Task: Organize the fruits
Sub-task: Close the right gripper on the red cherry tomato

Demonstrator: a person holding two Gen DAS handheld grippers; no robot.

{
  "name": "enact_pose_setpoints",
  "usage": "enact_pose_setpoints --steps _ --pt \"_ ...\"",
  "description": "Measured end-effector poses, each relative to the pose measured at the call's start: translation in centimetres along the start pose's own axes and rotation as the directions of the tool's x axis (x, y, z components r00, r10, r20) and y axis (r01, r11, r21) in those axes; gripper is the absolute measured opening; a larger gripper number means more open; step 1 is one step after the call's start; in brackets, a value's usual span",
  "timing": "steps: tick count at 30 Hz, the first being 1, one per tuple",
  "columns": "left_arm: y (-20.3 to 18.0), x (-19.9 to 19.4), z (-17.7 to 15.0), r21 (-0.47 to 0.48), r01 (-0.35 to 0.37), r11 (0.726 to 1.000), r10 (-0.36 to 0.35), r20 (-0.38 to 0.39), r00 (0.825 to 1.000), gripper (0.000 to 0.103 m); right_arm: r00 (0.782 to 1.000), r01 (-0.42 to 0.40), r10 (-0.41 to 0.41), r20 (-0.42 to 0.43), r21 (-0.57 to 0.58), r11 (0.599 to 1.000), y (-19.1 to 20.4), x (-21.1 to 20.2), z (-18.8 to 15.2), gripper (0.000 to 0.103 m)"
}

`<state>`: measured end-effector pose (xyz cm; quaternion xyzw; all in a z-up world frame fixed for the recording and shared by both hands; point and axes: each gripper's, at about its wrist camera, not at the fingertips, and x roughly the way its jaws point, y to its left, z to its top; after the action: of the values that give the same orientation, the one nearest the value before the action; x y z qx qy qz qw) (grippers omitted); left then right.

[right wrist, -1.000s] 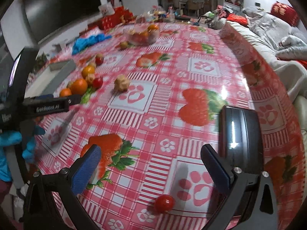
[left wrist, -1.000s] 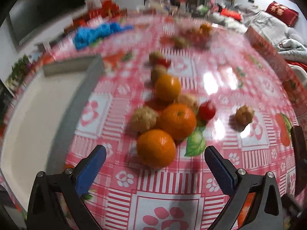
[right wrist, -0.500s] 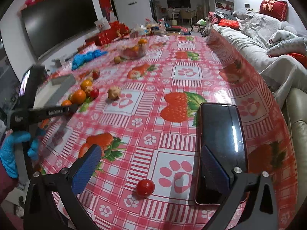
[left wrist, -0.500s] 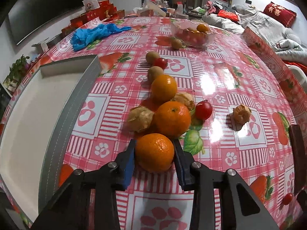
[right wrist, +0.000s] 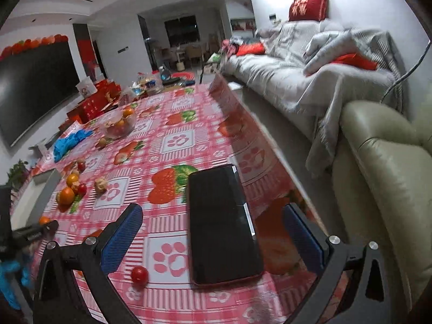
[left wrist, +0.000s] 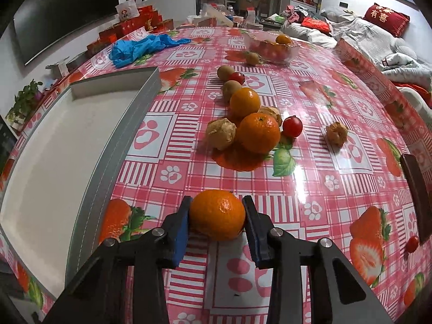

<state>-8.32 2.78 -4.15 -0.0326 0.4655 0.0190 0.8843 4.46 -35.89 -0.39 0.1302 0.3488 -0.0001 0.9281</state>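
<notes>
- One orange sits between my left jaws, which are clamped on its flanks. It looks lifted or just clear of the table, near the front edge, though I cannot tell whether its underside still touches the cloth.
- Far left lies the white tray, its grey rim just beside my left gripper. I judge that to be where this orange belongs, so the move is a short carry to the left.
- To do it well I would raise the fruit enough to pass over the rim, not drag it against the wall, and hold the squeeze steady: a round, smooth skin can roll out of flat pads if I tilt.
- I would set it down deep inside the tray, not at the edge, and part the jaws only once it rests, so it does not roll.
- Ahead in the middle wait the second orange, a third orange behind it, a papery husk fruit touching the second one, and a cherry tomato just beside. I should swing away from that cluster so I knock nothing.
- On the right, my right gripper hangs with jaws wide apart and holding nothing, above a dark phone; a loose tomato lies near its left finger. It can stay clear.
</notes>
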Motion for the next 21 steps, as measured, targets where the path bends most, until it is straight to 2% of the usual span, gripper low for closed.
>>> enact_pose_setpoints --steps 2,6,9,12,17,21 --pt "0.1 0.0 0.2 -0.005 0.004 1.0 -0.004 -0.006 1.0 0.038 1.0 -0.024 0.023 -0.013 -0.029 0.999 0.9 0.2 0.1 0.103" --pt "0.3 0.0 0.1 -0.011 0.01 1.0 -0.01 -0.001 1.0 0.038 0.992 -0.124 0.115 -0.059 -0.177 0.976 4.8 0.0 -1.0 0.103" --pt "0.1 0.1 0.0 -0.002 0.002 1.0 -0.002 0.002 1.0 0.038 0.977 -0.191 0.154 -0.146 -0.289 0.938 7.9 0.5 -2.9 0.103" --pt "0.0 0.1 0.1 0.003 -0.001 1.0 0.001 0.0 1.0 0.038 0.957 -0.246 0.176 -0.23 -0.322 0.914 9.6 1.7 -4.7 0.103" --pt "-0.1 0.1 0.1 0.003 -0.003 1.0 0.003 -0.001 1.0 0.039 0.934 -0.243 0.142 -0.329 -0.291 0.925 9.7 4.3 -6.5 0.103" --pt "-0.1 0.2 0.2 0.005 -0.003 1.0 0.003 -0.004 1.0 0.039 0.935 -0.217 0.11 -0.337 -0.297 0.93 9.8 4.8 -6.8 0.103"
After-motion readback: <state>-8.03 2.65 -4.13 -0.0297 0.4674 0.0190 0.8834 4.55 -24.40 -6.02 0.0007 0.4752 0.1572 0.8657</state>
